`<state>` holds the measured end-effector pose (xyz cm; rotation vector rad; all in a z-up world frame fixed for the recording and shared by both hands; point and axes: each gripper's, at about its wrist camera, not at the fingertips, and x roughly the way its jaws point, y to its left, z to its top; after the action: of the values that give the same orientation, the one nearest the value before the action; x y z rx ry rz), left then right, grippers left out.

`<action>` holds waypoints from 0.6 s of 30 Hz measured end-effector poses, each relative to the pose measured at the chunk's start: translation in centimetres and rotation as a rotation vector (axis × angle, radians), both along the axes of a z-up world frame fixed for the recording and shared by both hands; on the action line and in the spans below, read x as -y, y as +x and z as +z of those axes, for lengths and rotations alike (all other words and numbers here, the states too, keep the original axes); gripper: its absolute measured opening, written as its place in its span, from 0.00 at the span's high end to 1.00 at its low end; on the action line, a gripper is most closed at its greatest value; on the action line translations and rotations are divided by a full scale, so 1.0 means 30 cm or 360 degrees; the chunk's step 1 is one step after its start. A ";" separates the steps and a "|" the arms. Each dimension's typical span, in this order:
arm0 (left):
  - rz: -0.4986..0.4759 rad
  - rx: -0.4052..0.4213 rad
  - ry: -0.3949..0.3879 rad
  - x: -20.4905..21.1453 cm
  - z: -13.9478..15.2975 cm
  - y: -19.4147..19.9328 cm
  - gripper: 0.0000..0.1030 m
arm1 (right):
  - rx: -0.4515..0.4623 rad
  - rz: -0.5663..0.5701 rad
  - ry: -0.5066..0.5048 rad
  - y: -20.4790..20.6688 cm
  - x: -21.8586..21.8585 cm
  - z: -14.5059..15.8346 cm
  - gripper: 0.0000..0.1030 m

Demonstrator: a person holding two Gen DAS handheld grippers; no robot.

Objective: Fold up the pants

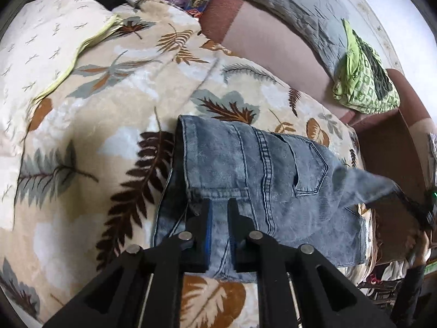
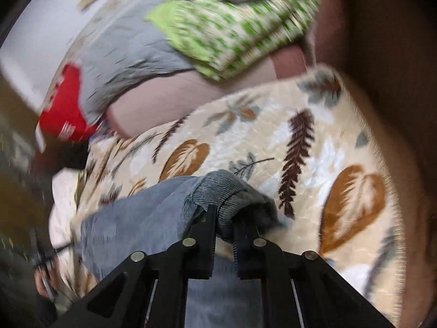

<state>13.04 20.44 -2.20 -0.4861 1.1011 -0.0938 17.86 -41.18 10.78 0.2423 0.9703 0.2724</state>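
Faded blue denim pants (image 1: 273,175) lie folded on a leaf-print blanket (image 1: 109,104). The back pocket faces up. My left gripper (image 1: 219,203) sits over the near edge of the folded denim, its fingers slightly apart with cloth between them; whether it pinches the cloth is unclear. My right gripper (image 2: 224,213) is shut on a bunched fold of the pants (image 2: 215,188) and holds it lifted above the blanket (image 2: 300,164). In the left wrist view this lifted corner stretches to the right, toward the right gripper at the frame edge (image 1: 426,213). The right wrist view is motion-blurred.
A pink-brown sofa back (image 1: 273,43) runs behind the blanket. A grey quilted pillow (image 1: 295,2) and a green patterned cloth (image 1: 363,82) rest on it. A red box (image 2: 65,109) lies at the far end. A brown armrest (image 1: 387,147) borders the blanket's right side.
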 end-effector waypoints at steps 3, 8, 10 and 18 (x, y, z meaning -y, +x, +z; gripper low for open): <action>0.0033 0.0013 -0.0028 0.002 0.009 -0.042 0.59 | 0.0061 0.0056 -0.0147 -0.159 -0.004 0.049 0.89; 0.0134 -0.0064 0.0003 0.020 -0.053 -0.031 0.41 | -0.0110 -0.0004 -0.0182 -0.296 0.057 -0.150 0.89; 0.0165 -0.0151 -0.0053 0.031 -0.100 -0.015 0.42 | -0.0162 -0.0023 -0.0157 -0.322 0.072 -0.233 0.90; 0.0121 -0.0235 0.0026 0.104 -0.101 0.069 0.97 | -0.0196 0.0060 -0.0288 -0.329 0.033 -0.272 0.90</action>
<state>15.12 17.33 -5.21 -0.5262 1.2253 0.0178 7.98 -42.18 2.61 0.0760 1.1156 0.2042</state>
